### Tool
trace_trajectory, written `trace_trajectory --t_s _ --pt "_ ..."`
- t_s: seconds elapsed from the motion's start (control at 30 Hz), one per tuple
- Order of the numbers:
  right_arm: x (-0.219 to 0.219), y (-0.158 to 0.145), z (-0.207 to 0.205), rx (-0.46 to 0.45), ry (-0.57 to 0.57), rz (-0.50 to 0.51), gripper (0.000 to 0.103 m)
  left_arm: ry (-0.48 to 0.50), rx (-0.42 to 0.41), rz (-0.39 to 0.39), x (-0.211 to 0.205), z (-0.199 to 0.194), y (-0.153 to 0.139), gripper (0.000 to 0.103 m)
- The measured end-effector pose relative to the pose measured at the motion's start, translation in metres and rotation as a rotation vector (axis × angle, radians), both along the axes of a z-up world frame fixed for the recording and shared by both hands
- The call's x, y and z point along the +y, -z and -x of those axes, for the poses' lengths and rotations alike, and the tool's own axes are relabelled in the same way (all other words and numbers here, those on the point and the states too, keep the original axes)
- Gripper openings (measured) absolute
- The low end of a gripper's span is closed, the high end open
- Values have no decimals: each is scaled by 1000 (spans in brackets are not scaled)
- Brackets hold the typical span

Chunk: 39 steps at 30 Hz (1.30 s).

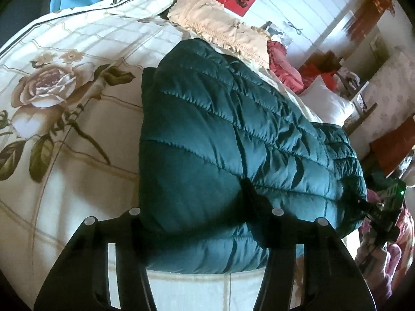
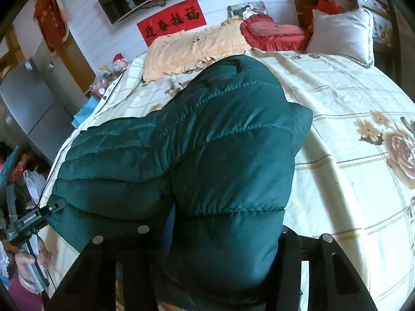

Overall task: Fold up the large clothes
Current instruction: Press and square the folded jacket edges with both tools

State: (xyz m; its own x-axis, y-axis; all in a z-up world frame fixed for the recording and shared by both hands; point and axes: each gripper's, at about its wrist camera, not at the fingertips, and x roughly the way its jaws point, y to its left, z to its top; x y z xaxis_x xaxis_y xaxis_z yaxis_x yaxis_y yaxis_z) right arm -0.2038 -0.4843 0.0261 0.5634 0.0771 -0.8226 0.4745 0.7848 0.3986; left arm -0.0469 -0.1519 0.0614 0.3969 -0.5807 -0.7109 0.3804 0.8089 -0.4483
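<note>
A dark green quilted puffer jacket [image 1: 220, 129] [image 2: 207, 142] lies on a floral cream bedspread [image 1: 64, 129] [image 2: 350, 181], its near hem bunched and raised. My left gripper [image 1: 206, 220] is shut on one near corner of the hem, with padded fabric bulging between its black fingers [image 1: 135, 223]. The right gripper [image 2: 215, 235] is clamped on the other near corner the same way. Each wrist view catches the other gripper at the jacket's far edge: the right one [image 1: 384, 207] and the left one [image 2: 31, 220], which a hand [image 2: 26, 259] holds.
At the head of the bed lie a peach frilled pillow [image 2: 186, 49], a red heart cushion [image 2: 272, 31] and a white pillow [image 2: 342, 33]. A red banner [image 2: 171, 20] and a screen hang on the white wall. A grey fridge [image 2: 26, 103] stands left of the bed.
</note>
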Motion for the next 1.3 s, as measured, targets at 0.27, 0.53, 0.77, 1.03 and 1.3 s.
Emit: trace_trajectory --t_s 0.27,0.53,0.77,1.03,1.3 --pt "24 -25 34 -8 -41 -31 47 69 -17 -28 27 50 -13 52" --pt "49 -29 77 30 -33 -82 49 100 -11 -71 49 97 -3 53" --pt "40 1 88 121 51 -85 82 -3 -26 -102 55 107 4 78" --pt "47 -33 110 130 88 43 82 -59 -161 -243 55 138 -21 78" --pt "81 -86 123 55 101 185 82 -70 -279 -271 44 171 -42 78"
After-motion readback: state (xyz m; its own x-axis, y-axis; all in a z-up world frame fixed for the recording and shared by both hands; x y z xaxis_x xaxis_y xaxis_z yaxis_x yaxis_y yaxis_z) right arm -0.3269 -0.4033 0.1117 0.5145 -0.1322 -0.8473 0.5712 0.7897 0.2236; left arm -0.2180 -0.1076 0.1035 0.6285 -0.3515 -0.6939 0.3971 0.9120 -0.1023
